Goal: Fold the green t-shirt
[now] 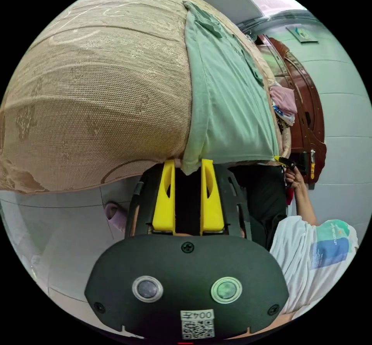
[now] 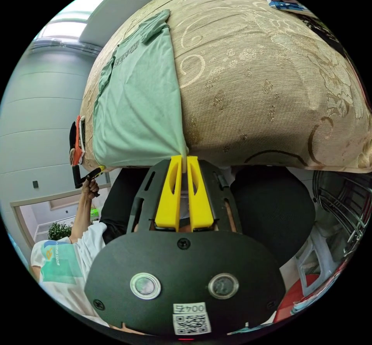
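Both grippers pinch the hem corners of the green t-shirt at the bed's near edge.

Left gripper and right gripper each clamp a corner; the shirt lies flat on the beige patterned bedspread, with bare bedspread alongside.

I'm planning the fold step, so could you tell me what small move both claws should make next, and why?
Probably lift both corners and carry the hem toward the collar. The left claw and right claw each appear to pinch a bottom corner of the green t-shirt, which lies flat on the patterned cover.
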